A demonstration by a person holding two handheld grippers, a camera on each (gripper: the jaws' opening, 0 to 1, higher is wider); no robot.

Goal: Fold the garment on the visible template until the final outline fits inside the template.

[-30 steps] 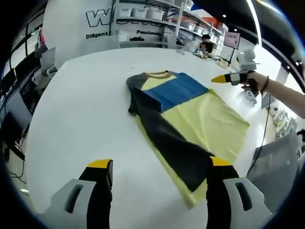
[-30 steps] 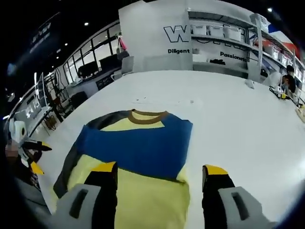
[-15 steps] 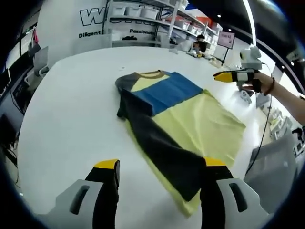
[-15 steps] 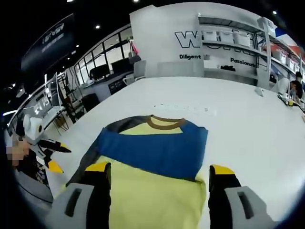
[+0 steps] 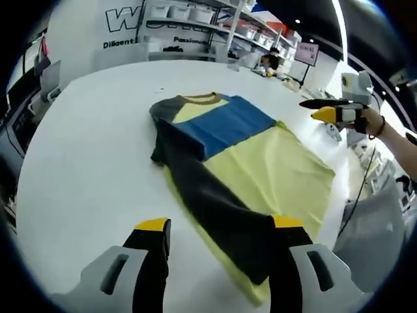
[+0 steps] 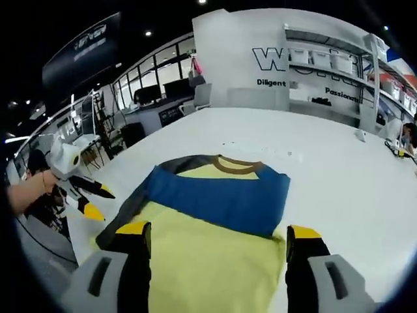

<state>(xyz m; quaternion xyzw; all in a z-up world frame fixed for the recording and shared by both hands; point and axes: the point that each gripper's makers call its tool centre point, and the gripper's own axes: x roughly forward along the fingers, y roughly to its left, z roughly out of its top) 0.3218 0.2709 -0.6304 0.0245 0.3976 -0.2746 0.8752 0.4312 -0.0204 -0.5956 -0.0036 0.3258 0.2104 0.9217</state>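
Lying flat on the smooth white table [image 5: 85,163], the soft knit garment [image 5: 247,163] shows a pale yellow body, a blue chest band, a brown ribbed collar and one dark grey sleeve folded lengthwise over its near edge. Both tools hang above it with jaws spread and nothing pinched — the left gripper [image 5: 218,228] over the hem corner, the right gripper [image 6: 218,231] over the yellow panel. Behind stand shelving [image 6: 339,72] and a lettered white wall [image 6: 241,65] — nothing lies on the cloth.

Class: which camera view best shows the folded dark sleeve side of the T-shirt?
The left gripper view: the T-shirt's dark sleeve panel runs along its near edge. The right gripper view shows a thin dark strip beside the blue band.
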